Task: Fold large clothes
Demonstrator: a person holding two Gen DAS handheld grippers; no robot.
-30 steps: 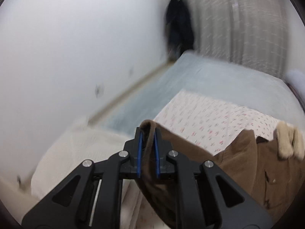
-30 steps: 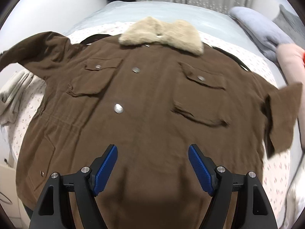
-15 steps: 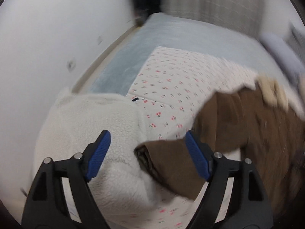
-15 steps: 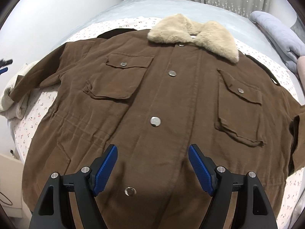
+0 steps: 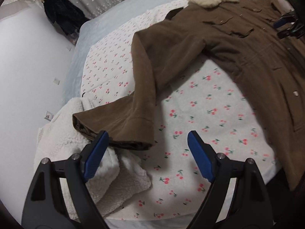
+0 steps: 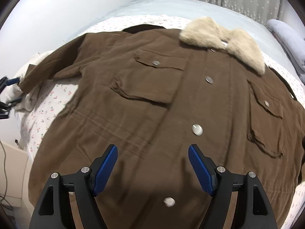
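Observation:
A brown jacket (image 6: pixel 144 99) with a beige fur collar (image 6: pixel 223 36) lies front up and buttoned on the cherry-print blanket (image 5: pixel 200 105). Its sleeve (image 5: pixel 144 72) stretches out sideways, and the cuff (image 5: pixel 116 129) rests partly on a white fleece. My left gripper (image 5: pixel 146 135) is open just short of that cuff, holding nothing. My right gripper (image 6: pixel 152 148) hovers open over the jacket's lower front, near the button row (image 6: pixel 197 129), and nothing is between its pads. Each gripper shows at the edge of the other's view.
A white fleece garment (image 5: pixel 63 145) is bunched at the bed's edge under the cuff. A dark garment (image 5: pixel 61 13) hangs by the curtain. Grey bedding (image 6: pixel 286 36) lies at the far right. A wall (image 5: pixel 24 72) runs along the left, and a low cabinet (image 6: pixel 11 164) stands beside the bed.
My left gripper, earlier shut on the sleeve cuff, has opened, and the sleeve now lies flat. It rolled and sank toward the bed. My right gripper shifted across the jacket front, still open.

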